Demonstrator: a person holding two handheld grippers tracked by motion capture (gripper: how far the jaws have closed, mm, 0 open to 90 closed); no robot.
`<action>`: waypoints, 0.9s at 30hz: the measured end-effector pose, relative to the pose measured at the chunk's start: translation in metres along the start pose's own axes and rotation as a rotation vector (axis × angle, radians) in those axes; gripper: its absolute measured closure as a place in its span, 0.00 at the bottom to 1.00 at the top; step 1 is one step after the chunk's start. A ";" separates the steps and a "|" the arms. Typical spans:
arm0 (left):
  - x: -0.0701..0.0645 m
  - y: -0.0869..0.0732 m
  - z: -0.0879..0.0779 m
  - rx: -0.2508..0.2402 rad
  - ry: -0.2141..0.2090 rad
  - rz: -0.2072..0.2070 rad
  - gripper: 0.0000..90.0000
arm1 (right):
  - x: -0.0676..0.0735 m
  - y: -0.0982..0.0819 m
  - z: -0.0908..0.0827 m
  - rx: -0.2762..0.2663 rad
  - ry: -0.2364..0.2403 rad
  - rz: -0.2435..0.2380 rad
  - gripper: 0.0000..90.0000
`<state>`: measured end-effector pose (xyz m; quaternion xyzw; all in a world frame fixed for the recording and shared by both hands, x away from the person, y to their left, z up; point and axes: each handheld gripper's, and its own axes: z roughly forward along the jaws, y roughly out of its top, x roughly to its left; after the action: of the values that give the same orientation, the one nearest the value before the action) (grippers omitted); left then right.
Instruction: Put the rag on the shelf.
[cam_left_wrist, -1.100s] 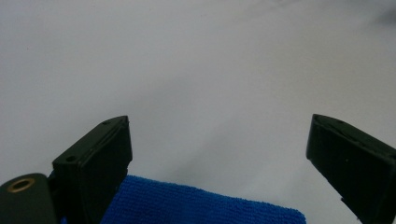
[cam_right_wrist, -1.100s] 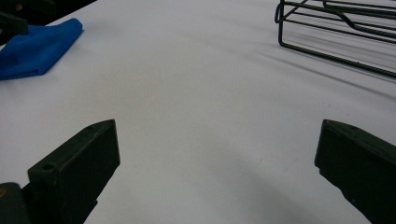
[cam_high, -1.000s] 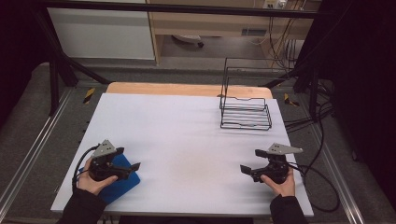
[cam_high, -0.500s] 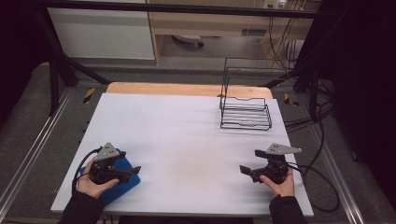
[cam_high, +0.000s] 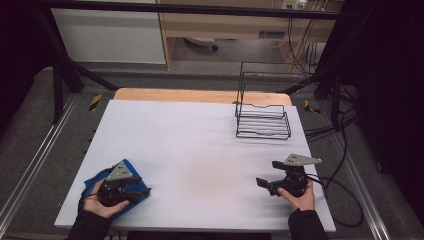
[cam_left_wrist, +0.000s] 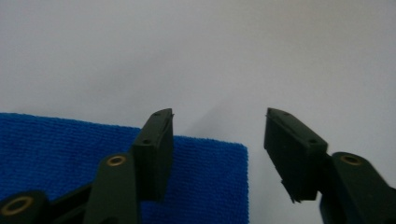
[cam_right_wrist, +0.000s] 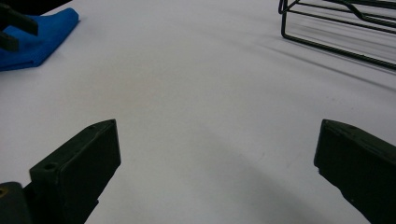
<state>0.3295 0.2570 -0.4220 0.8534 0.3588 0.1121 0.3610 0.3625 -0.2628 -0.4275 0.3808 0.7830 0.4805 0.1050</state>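
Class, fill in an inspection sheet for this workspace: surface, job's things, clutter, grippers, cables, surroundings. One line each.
Surface: white table, bare in the middle; wooden edge at the far side.
Job's things: blue cloth at the near left corner; empty black wire rack at the far right.
Clutter: nothing seen.
Grippers: left gripper open, over the cloth's edge; right gripper open wide, over bare table, holding nothing.
Cables: a black cable loops off the table's right edge; more hang behind the rack.
Surroundings: grey floor, metal rails, cabinets beyond.
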 end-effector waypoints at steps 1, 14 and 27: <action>-0.002 0.000 0.001 0.012 -0.005 0.002 0.54 | 0.000 0.000 0.000 0.000 -0.001 0.001 0.01; -0.011 -0.003 0.018 0.105 0.007 0.008 0.86 | 0.000 0.000 0.001 0.005 0.000 0.000 0.01; -0.011 -0.002 0.017 0.091 0.030 0.004 0.99 | 0.000 0.000 0.000 0.003 0.000 0.000 0.01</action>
<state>0.3287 0.2414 -0.4348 0.8679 0.3674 0.1091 0.3160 0.3629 -0.2625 -0.4276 0.3813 0.7837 0.4792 0.1044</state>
